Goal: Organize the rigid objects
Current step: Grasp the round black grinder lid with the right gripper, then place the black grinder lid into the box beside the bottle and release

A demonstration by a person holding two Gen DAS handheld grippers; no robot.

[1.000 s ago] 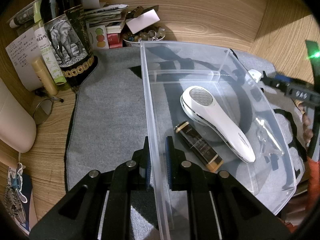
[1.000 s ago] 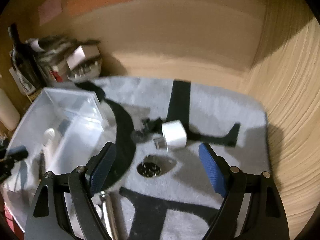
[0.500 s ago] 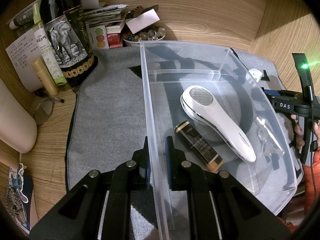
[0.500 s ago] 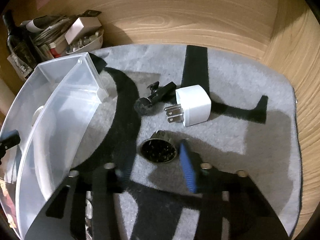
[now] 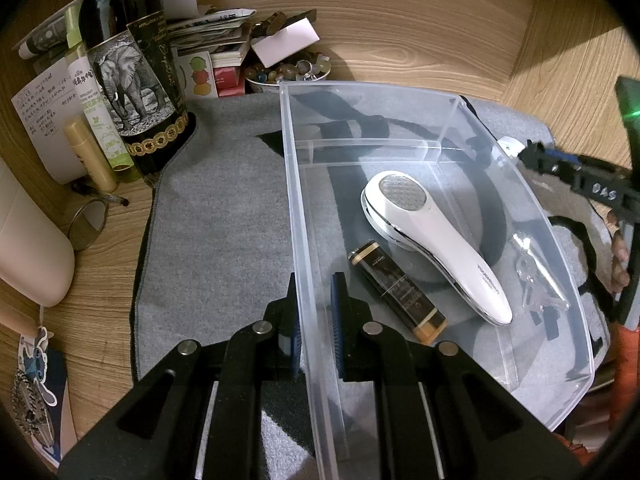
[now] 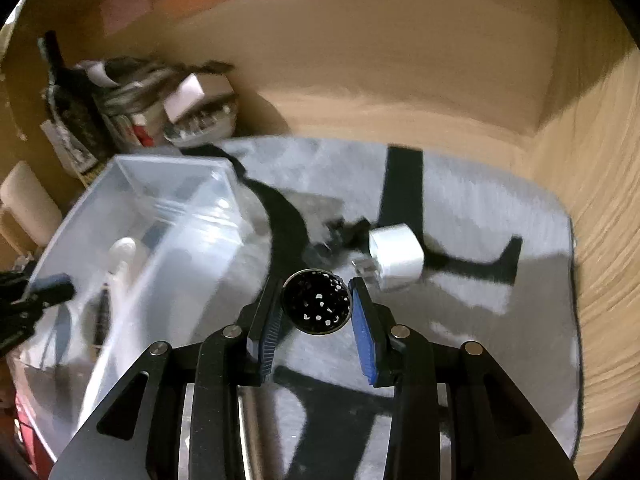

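1. The right tool (image 6: 316, 312) grips a round black perforated disc (image 6: 317, 307) between its two blue pads, one pad on each side of the disc's rim; the disc is held clear of the grey mat (image 6: 500, 320).
2. Relative to the clear plastic bin (image 6: 132, 240), that disc sits just off the bin's right side, beside its right wall and not inside it.
3. A white plug adapter (image 6: 396, 258) lies on the mat just beyond the right tool's tips, further from the bin than the disc; a small dark object lies beside it, too blurred to name.
4. The left tool (image 5: 314, 312) is closed on the bin's left wall (image 5: 298, 240), one finger outside it and one inside.
5. Inside the bin, a white handheld device (image 5: 432, 248) lies diagonally in the middle; its handle print begins "TOUCH", the rest is too small to read.
6. A slim black and gold case (image 5: 396, 292) lies in the bin between the left tool and the white device, with gold script too fine to read.
7. A clear plastic piece (image 5: 536, 280) lies by the bin's right wall.
8. On the desk left of the bin stands a dark bottle (image 5: 128, 80) with an elephant drawing on its label.
9. In the left wrist view, the right tool's body beyond the bin shows characters that read like "DAS" turned upside down.
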